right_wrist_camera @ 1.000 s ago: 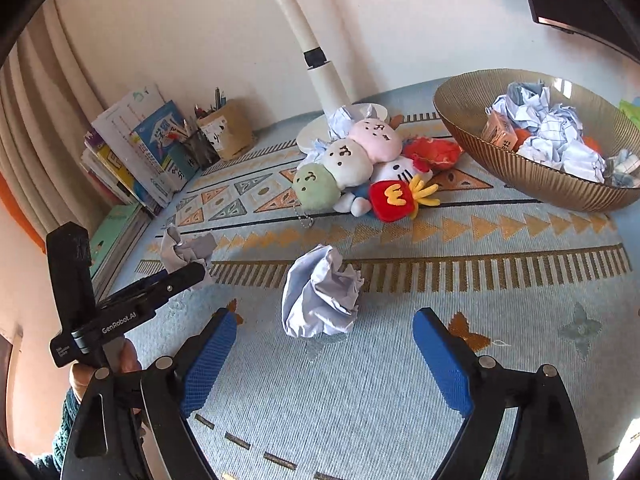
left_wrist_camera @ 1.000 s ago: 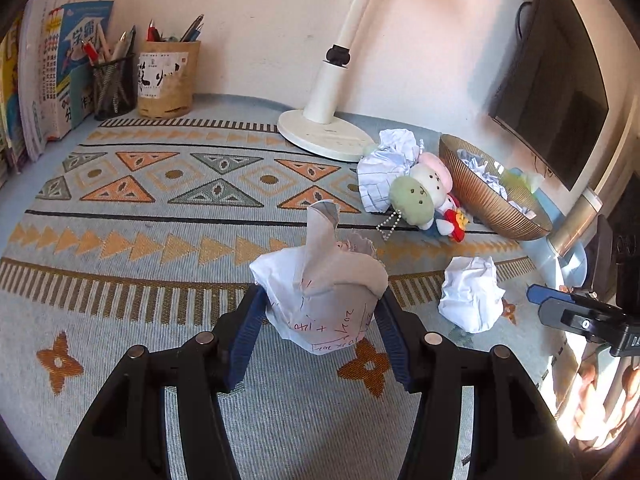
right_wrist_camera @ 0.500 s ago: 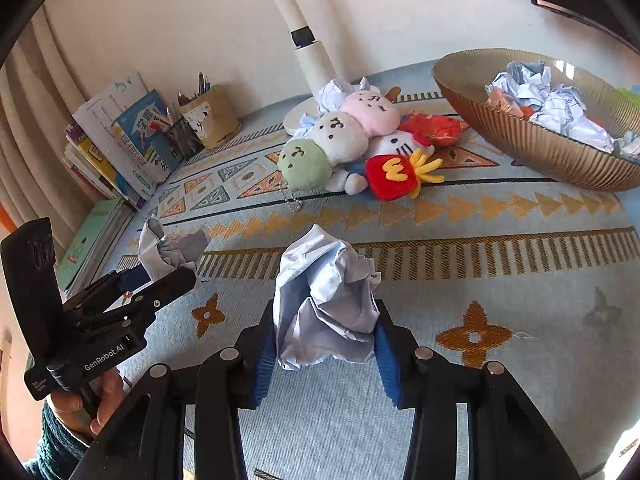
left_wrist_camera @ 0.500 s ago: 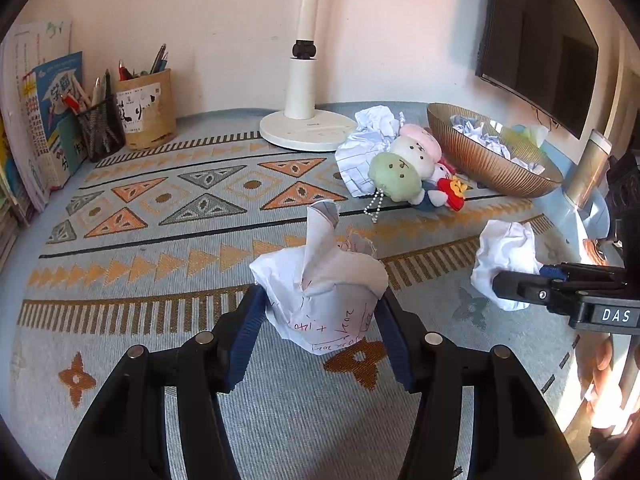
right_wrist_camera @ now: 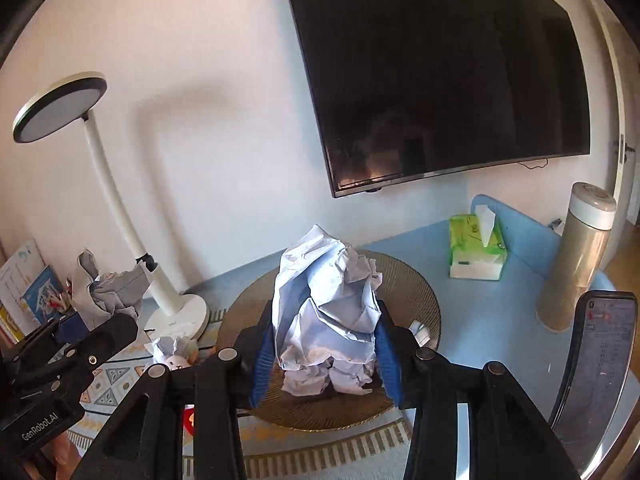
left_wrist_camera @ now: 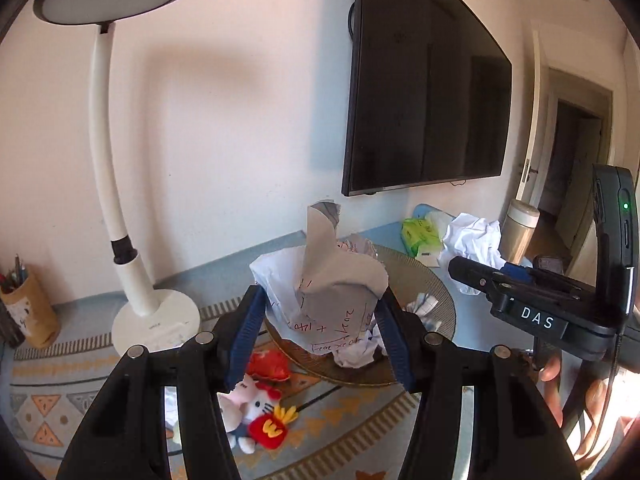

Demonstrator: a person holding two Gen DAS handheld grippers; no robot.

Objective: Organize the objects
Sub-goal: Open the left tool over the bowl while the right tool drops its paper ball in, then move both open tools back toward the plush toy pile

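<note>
While I watch both feeds, left gripper (left_wrist_camera: 320, 330) clamps a scribbled paper wad (left_wrist_camera: 326, 296) — right gripper (right_wrist_camera: 326, 354) pinches a bluish paper wad (right_wrist_camera: 326, 308), both above the woven bowl (right_wrist_camera: 416, 284).

- Pale wall (left_wrist_camera: 224, 128) fills the frame, a soft shadow across it.
- Dark wall-mounted screen (right_wrist_camera: 440, 72) upper right.
- White desk lamp (left_wrist_camera: 108, 128) arcs up left.
- Open doorway (left_wrist_camera: 572, 184) far right.
</note>
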